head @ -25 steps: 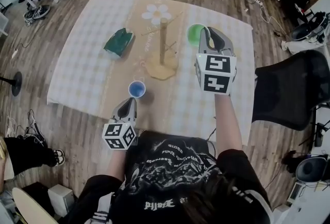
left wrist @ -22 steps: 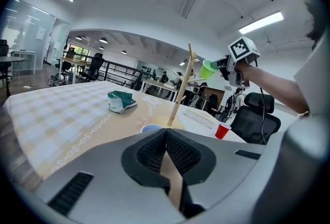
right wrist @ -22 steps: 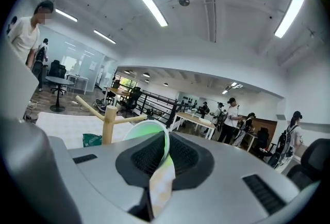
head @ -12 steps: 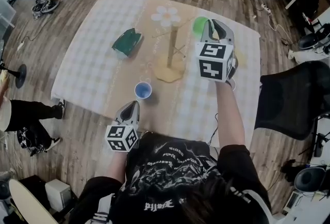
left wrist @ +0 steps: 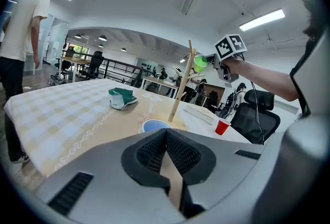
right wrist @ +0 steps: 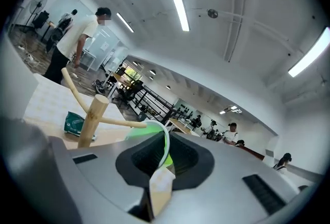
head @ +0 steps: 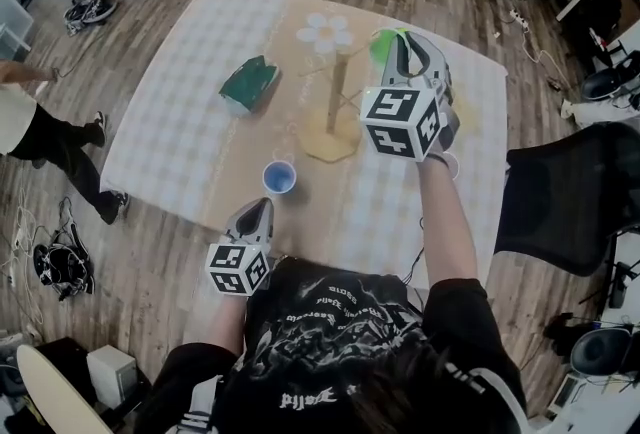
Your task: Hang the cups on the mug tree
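A wooden mug tree [head: 337,94] stands mid-table on a checked cloth [head: 170,132]. My right gripper [head: 401,46] is raised beside the tree's top and shut on the rim of a light green cup [head: 384,46]. In the right gripper view the green cup [right wrist: 152,137] sits by the tip of a peg [right wrist: 124,123], the rim pinched in my right gripper [right wrist: 163,157]. A blue cup [head: 279,178] stands upright in front of the tree. To the left a dark green cup [head: 248,83] lies on its side. My left gripper [head: 254,209] rests shut and empty near the front edge.
A small red cup [left wrist: 222,126] stands on the table to the right of the tree. A black office chair [head: 560,184] is close to the table's right side. A person [head: 35,127] stands on the floor at the left.
My right gripper has carried the green cup a little left toward the tree's top and rolled. The left gripper stayed put. A person has walked in at the left.
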The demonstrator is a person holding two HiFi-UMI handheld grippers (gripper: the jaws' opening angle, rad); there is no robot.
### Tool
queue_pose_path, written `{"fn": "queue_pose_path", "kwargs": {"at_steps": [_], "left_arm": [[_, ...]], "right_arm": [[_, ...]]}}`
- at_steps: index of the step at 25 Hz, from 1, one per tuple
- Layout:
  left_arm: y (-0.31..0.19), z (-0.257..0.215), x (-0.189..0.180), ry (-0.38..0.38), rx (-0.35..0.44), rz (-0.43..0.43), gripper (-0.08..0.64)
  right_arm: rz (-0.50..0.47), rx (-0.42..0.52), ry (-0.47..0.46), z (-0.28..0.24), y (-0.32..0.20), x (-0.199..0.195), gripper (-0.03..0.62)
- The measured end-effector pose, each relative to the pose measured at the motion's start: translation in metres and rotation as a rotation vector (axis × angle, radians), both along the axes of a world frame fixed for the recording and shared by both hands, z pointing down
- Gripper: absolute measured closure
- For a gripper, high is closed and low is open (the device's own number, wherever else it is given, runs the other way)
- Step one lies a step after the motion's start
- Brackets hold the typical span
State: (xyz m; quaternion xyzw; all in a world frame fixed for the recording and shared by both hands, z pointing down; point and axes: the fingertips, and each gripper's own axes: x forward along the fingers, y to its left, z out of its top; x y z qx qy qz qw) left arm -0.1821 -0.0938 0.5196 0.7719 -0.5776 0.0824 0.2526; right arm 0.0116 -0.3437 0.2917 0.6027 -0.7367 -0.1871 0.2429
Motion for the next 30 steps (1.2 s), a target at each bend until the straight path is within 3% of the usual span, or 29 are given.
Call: {"fn": "queue_pose_path", "kwargs": {"at_steps": [12, 18, 22, 30], "left_arm": [[0.003, 0.009, 0.014, -0.021, -0.036, 0.087, 0.540], [0.007, 0.010, 0.021, -0.069, -0.044, 0.134, 0.540], [0.005, 0.011, 0.023, -0.062, -0.041, 0.141, 0.540], [-0.001, 0.007, 0.019, 0.028, -0.031, 0.103, 0.540]], "right_arm": [[-0.025, 0.103, 0.122, 0.000, 0.013, -0.020, 0.554], [-0.042, 0.143, 0.174, -0.002, 0.020, -0.026, 0.553], [-0.040, 0.170, 0.210, 0.001, 0.022, -0.029, 0.551], [-0.069, 0.193, 0.228, 0.007, 0.032, -0.039, 0.541]]}}
